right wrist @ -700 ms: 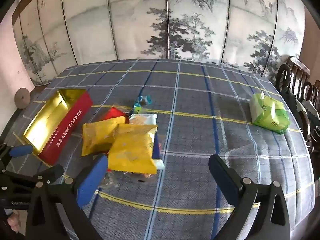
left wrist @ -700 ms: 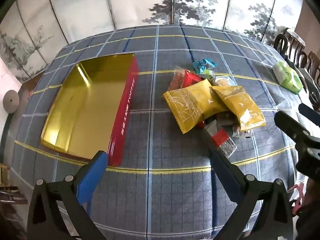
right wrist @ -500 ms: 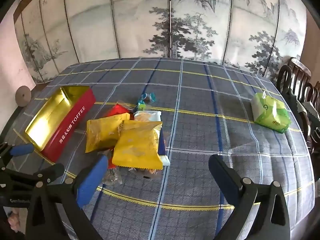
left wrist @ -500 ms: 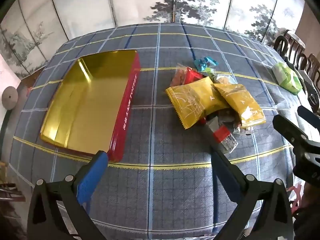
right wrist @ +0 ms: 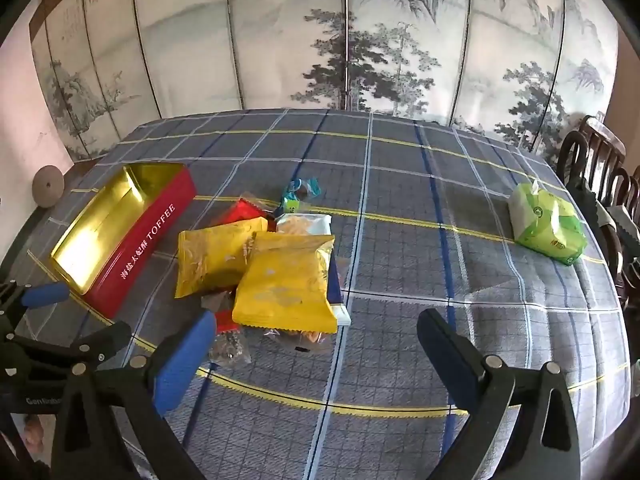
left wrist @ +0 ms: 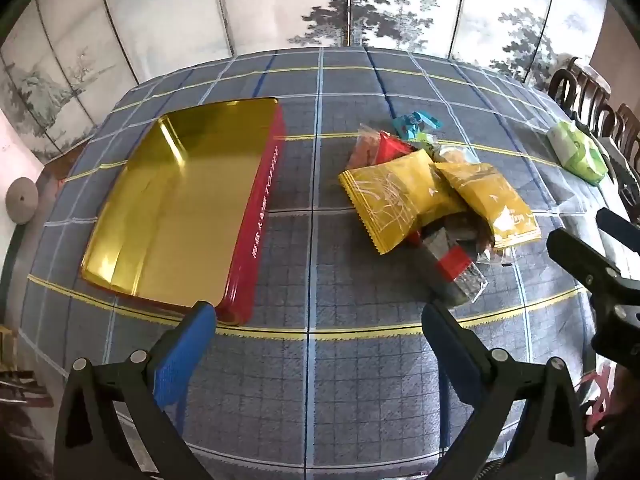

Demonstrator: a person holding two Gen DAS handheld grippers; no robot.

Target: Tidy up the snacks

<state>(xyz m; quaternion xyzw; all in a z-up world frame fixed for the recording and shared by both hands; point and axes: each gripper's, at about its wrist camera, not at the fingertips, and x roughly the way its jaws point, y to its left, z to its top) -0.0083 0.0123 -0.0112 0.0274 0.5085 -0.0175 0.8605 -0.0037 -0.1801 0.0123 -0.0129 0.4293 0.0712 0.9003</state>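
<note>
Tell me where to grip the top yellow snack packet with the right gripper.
Take the yellow packet by its near crimped edge, coming down from the open right gripper side. That flat seam overhangs the pile, so thin jaws can likely pinch it.

The red tin (right wrist: 136, 248) reads "TOFFEE" after Chinese characters.

Lighting: soft daylight, bright. Glare: inside gold tin (left wrist: 172, 208). Shadows: faint. Focus: sharp centrally. Edges: heavy fisheye bend, black corner vignette.
</note>
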